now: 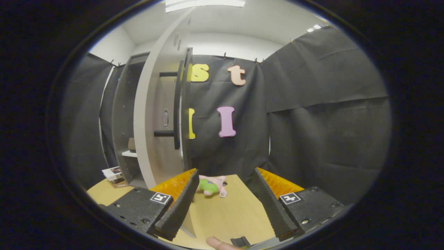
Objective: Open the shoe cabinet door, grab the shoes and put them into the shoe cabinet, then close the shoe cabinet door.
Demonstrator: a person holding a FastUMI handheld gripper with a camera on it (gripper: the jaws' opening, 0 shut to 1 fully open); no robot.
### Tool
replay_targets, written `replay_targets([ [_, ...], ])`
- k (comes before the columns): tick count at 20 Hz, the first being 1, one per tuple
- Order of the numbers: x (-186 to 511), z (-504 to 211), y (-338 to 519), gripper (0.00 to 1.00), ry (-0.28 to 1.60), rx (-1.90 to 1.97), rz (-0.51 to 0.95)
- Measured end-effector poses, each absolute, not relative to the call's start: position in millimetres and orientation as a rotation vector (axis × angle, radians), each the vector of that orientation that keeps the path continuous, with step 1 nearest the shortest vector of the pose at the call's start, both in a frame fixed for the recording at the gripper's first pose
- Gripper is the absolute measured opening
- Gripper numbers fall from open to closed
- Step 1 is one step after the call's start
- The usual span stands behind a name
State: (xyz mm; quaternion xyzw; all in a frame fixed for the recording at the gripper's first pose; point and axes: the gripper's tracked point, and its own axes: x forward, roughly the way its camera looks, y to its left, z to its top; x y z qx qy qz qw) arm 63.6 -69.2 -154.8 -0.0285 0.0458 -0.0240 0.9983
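The grey shoe cabinet (123, 114) stands on the wooden table (229, 215), ahead and to the left of the fingers. Its door (152, 114) is swung wide open and seen nearly edge-on, with a long black bar handle (178, 104) on its outer face. A small pink and green shoe (212, 185) lies on the table just beyond the fingertips, nearer the left finger. My gripper (226, 172) is open, with nothing between its fingers.
A white shelf (129, 153) inside the cabinet carries a small brown object (131, 144). A stack of books (113, 173) lies on the table left of the cabinet. Black cloth walls close the booth behind and to the right. A fingertip (218, 243) shows below the fingers.
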Motion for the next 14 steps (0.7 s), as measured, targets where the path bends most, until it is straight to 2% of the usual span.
replay_targets([
  [6, 75, -118, -84, 0.99, 0.023, -0.048, -0.123],
  [10, 78, -115, -52, 1.00, 0.016, -0.026, -0.030],
  [12, 78, -112, -52, 0.95, 0.013, -0.054, -0.017],
  [14, 74, -113, -40, 0.95, 0.023, -0.029, -0.004],
])
